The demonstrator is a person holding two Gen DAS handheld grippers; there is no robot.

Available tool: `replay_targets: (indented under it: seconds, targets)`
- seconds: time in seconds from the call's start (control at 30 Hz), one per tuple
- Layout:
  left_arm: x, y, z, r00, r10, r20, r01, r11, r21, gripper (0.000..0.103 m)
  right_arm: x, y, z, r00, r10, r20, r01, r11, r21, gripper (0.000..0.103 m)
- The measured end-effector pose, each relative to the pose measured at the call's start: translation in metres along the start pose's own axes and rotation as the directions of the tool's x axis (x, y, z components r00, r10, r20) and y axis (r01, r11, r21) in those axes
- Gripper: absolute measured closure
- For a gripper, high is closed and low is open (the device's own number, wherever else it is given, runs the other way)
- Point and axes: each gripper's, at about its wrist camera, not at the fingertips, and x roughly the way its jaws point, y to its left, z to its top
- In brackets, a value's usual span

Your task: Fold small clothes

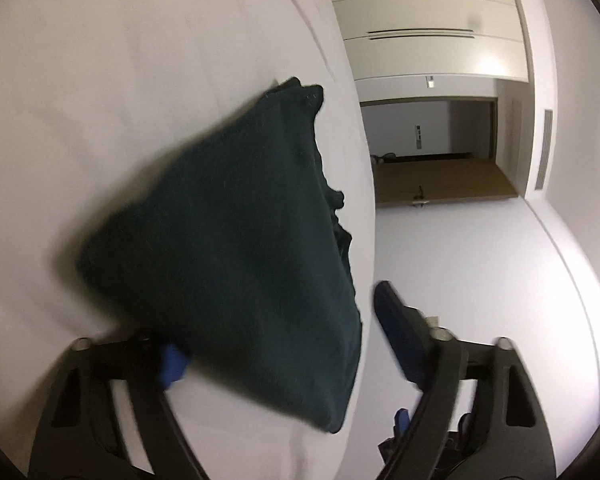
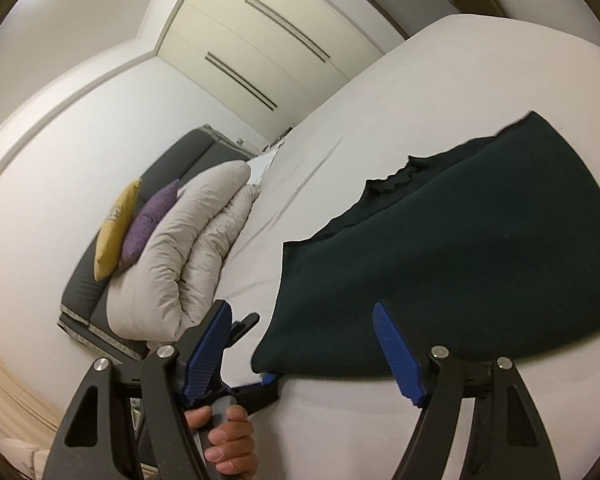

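1. In the left wrist view, the white bed [image 1: 120,80] fills the left side of the picture, with its edge running down the middle.
2. The dark green cloth [image 1: 236,232] lies folded flat on the bed, close to that edge. One corner points in between the fingers.
3. The left gripper [image 1: 278,324] has its jaws apart. Its left pad is partly hidden behind the edge of the cloth, and its right pad stands clear beyond the bed's edge. I cannot tell whether the hidden pad touches the cloth.
4. To the right, past the bed, are a pale wardrobe [image 1: 420,12] and a wooden door [image 1: 440,180].
5. In the right wrist view, a yellow cushion [image 2: 112,232] and a purple cushion [image 2: 148,224] lean on a grey couch [image 2: 196,148] at far left. A folded pale quilt [image 2: 188,248] sits just beside them.
6. At the bottom, a hand [image 2: 228,440] grips the handle of the left gripper, and one blue tip shows at the near corner of the cloth.
7. The right gripper [image 2: 300,310] has its jaws wide apart with nothing clamped. Its right finger shows in front of the cloth, which spreads to the right across the bed.
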Motion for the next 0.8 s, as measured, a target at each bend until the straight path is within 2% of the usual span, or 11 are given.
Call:
replay_targets:
  seconds: [0.1,0.17,0.23,0.37,0.47,0.53,0.57,0.6,0.67,0.8]
  targets:
    - [0.002,0.011,0.012,0.999,-0.034,0.016,0.035,0.998,-0.050,0.046,0.021,0.007,0.012,1.000,-0.004,-0.031,0.003,1.000,-0.025,0.027]
    - [0.002,0.011,0.008,0.999,-0.024,0.036,0.025,1.000,-0.014,0.050,0.043,0.007,0.021,0.998,-0.021,-0.061,0.020,1.000,-0.020,0.027]
    - [0.005,0.007,0.003,0.998,0.007,0.055,-0.010,0.999,0.043,0.050,0.064,0.005,0.027,0.995,-0.024,-0.093,0.023,1.000,-0.012,0.027]
    - [0.018,-0.002,0.013,0.998,0.042,0.047,-0.045,0.998,0.051,0.042,0.109,-0.004,0.035,0.984,-0.044,-0.175,0.044,0.999,-0.001,0.031]
    - [0.031,-0.010,0.026,0.998,0.057,0.031,-0.059,0.995,0.084,0.042,0.137,-0.019,0.040,0.973,-0.057,-0.223,0.066,0.997,0.035,0.033]
    - [0.036,-0.010,0.032,0.998,0.066,0.017,-0.068,0.993,0.094,0.056,0.156,-0.031,0.045,0.964,-0.067,-0.259,0.089,0.993,0.074,0.034]
    - [0.040,-0.009,0.036,0.997,0.081,0.006,-0.081,0.992,0.097,0.072,0.166,-0.039,0.047,0.957,-0.067,-0.282,0.096,0.991,0.093,0.034]
    - [0.043,-0.004,0.040,0.996,0.095,-0.003,-0.094,0.992,0.085,0.083,0.174,-0.043,0.049,0.951,-0.069,-0.300,0.103,0.990,0.100,0.034]
    - [0.043,0.005,0.043,0.996,0.093,-0.013,-0.091,0.993,0.072,0.090,0.188,-0.047,0.052,0.939,-0.096,-0.331,0.132,0.987,0.087,0.034]
    - [0.042,0.004,0.042,0.995,0.098,-0.001,-0.098,0.991,0.089,0.091,0.211,-0.049,0.049,0.902,-0.157,-0.403,0.175,0.985,0.007,0.032]
